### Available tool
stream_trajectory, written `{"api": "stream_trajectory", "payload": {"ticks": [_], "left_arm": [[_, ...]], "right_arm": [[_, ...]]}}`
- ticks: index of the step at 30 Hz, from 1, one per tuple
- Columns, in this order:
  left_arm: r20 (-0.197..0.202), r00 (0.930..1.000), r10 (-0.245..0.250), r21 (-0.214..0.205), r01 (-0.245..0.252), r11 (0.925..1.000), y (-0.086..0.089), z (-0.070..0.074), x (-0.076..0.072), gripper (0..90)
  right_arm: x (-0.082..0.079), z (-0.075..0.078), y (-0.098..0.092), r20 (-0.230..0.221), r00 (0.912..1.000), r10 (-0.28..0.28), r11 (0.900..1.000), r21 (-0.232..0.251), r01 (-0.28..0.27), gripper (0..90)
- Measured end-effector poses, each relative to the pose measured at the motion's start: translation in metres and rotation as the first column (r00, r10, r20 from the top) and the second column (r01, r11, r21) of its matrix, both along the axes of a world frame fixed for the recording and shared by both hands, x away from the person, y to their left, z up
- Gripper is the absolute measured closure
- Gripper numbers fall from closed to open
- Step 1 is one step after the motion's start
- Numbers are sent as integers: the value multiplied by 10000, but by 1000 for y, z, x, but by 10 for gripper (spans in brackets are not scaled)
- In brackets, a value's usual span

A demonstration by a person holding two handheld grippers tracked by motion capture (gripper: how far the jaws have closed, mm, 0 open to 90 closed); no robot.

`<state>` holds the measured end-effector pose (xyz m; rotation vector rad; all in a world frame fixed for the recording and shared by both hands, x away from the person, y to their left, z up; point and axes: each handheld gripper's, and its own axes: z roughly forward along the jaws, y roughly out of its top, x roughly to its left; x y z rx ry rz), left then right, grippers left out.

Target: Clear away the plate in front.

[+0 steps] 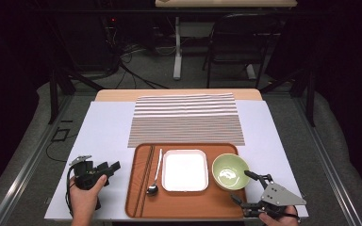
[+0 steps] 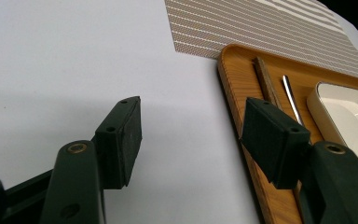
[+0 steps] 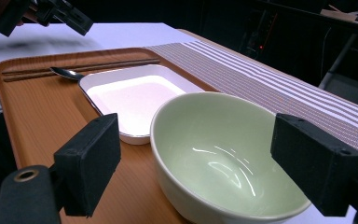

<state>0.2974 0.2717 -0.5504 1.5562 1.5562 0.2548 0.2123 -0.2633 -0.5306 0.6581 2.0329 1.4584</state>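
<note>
Left gripper (image 1: 114,166): held in the person's left hand (image 1: 86,195) over the white sheet (image 1: 103,132), just left of the tray (image 1: 184,207); jaws spread wide, nothing between them, pads clear of the tray's left rim.

Tray, wooden, at the near edge of the table. Contents, left to right: chopsticks (image 1: 147,165) lying lengthwise; spoon (image 1: 154,176) just beside them, bowl end toward the person; square white dish (image 1: 185,170), empty; green bowl (image 1: 230,171), empty, at the right end.

Striped placemat (image 1: 185,120): beyond the tray, bare.

Right gripper (image 1: 245,188): jaws spread, flanking the near side of the green bowl, pads not touching it.

Progress, by judgement: nothing lifted yet. The bowl looks next to be gripped; every item remains on the tray.
</note>
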Motion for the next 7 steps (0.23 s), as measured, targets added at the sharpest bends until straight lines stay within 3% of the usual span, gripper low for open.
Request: {"api": "stream_trajectory", "payload": {"ticks": [7], "left_arm": [[18, 10000, -17, 55, 17, 10000, -1, 0, 0, 368]], "right_arm": [[0, 0, 0, 14, 10000, 15, 10000, -9, -15, 154]]}}
